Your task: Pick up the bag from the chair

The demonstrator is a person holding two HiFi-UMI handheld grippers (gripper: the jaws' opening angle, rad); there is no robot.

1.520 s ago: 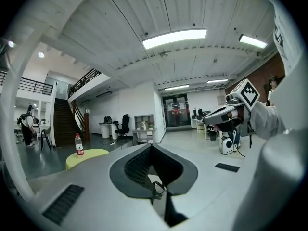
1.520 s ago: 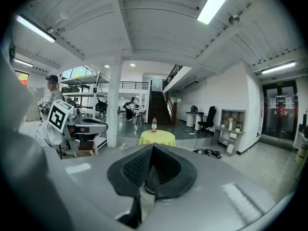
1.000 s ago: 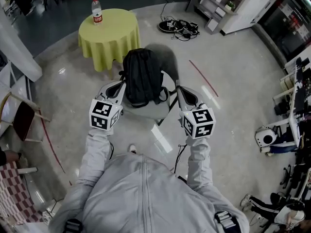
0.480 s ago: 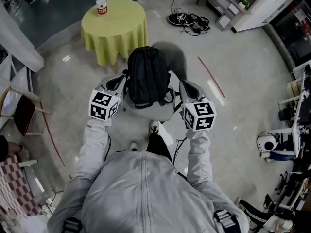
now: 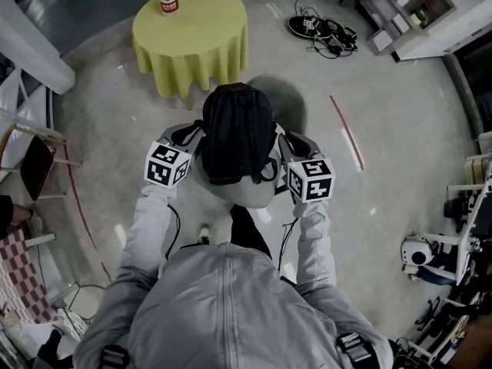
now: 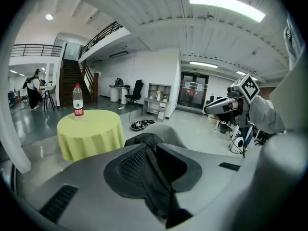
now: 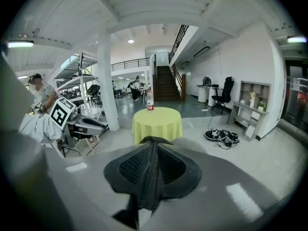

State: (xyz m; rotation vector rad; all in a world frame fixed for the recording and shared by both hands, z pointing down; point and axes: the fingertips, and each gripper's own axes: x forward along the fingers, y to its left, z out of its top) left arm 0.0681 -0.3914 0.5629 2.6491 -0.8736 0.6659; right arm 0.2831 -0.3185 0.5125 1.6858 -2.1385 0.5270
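Since the left gripper [image 5: 188, 135] and right gripper [image 5: 289, 141] each clamp a strap [image 6: 155, 177] of the bag [image 5: 234, 133], lifting is likely under way; next, raise both evenly clear of the chair [image 5: 250, 197].

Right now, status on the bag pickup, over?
Left gripper and right gripper shut on bag straps. Bag upright over chair. Table behind chair, apart.
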